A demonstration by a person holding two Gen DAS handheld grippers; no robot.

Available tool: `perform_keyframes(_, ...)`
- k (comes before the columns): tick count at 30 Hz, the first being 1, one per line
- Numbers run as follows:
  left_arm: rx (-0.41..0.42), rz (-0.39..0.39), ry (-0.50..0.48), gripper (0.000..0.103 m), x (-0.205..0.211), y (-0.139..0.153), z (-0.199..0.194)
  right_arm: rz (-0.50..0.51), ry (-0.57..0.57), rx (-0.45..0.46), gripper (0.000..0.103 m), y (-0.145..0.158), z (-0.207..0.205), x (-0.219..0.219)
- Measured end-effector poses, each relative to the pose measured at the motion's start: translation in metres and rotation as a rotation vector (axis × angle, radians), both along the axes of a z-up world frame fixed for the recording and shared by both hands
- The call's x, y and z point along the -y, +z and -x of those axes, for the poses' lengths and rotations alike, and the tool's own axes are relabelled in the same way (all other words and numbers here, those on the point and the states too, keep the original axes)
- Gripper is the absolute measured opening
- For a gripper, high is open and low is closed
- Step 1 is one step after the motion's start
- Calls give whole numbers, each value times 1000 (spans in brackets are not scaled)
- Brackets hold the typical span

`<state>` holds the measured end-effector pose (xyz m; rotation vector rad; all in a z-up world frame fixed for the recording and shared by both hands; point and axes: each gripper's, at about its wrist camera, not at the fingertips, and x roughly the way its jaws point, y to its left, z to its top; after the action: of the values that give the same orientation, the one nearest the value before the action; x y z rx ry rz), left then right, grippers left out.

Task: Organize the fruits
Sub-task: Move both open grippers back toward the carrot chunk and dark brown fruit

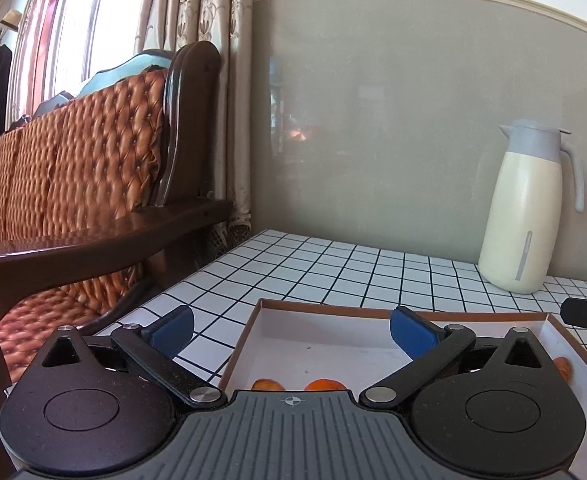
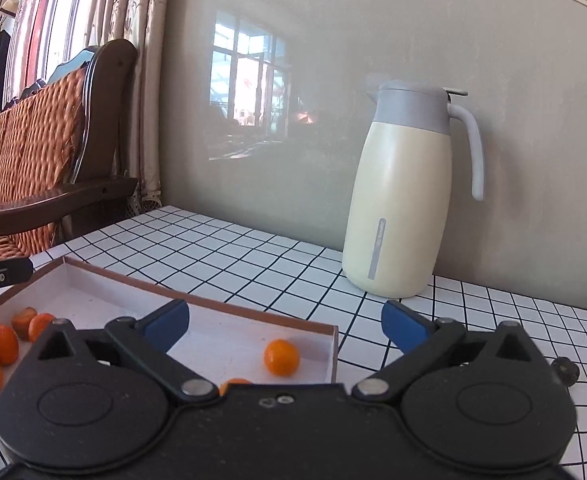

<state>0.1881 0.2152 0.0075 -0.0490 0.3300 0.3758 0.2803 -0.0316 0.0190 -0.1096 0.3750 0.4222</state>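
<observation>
A shallow white box with a brown rim [image 2: 197,300] lies on the checked table; it also shows in the left wrist view [image 1: 333,312]. Several small orange fruits lie in it: one [image 2: 281,357] near its right wall, a cluster [image 2: 1,345] at its left end. In the left wrist view, fruit tops [image 1: 325,385] peek over the gripper body. My left gripper [image 1: 291,330] is open and empty above the box's left part. My right gripper [image 2: 285,326] is open and empty over the box's right end. A small dark round object [image 2: 566,369] lies on the table to the right.
A cream and grey thermos jug [image 2: 405,200] stands by the grey wall at the back right; it also shows in the left wrist view [image 1: 527,208]. A wooden sofa with orange quilted cushions [image 1: 77,168] stands left of the table. Curtains hang behind it.
</observation>
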Motion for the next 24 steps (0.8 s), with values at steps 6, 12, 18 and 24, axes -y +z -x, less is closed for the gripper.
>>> perform_keyframes(6,11,-25,-43,103,22,4,7,5,-16,3,97,1,7,13)
perform_keyframes(12,1,-66,-111,103,55,8,7,23,-30,-3,97,-1,12,29)
perform_keyframes(18,-21,-63,-154,103,85,12,1,27,-55,2,97,0,18,53)
perform_keyframes(24,-28,-66,-181,103,115,13,-5,35,-94,4,97,0,23,85)
